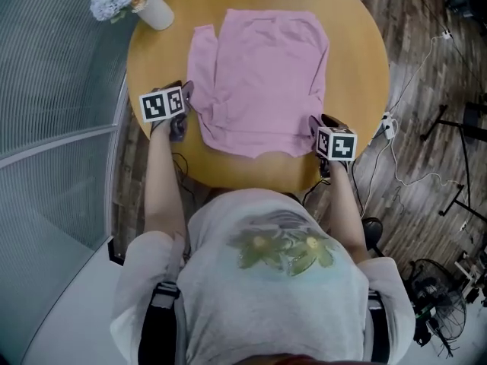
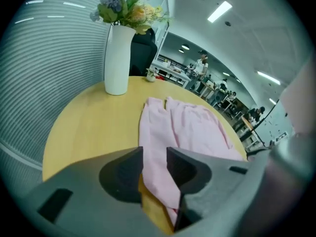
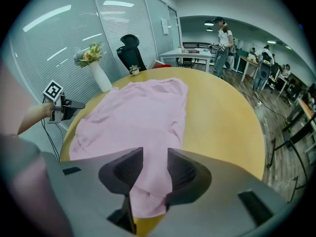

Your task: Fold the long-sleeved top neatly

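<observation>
Left gripper (image 2: pixel 154 156) open, jaws parted over top's (image 1: pixel 262 74) left edge, pink cloth showing in the gap but not pinched. Right gripper (image 3: pixel 154 157) open too, jaws astride the near right hem corner, pads off the cloth. Top flat on round table (image 1: pixel 354 74), hem toward person, neckline at far side, vase (image 1: pixel 156 11) well apart at far left. Left sleeve (image 1: pixel 202 59) lying along body's left side; right sleeve not sticking out, seemingly folded in, exact lay unclear. Judged early-to-mid: sleeves apparently dealt with, body at full length, no crosswise fold yet. Remaining: grip both hem corners, bring hem up to shoulders, flatten.
</observation>
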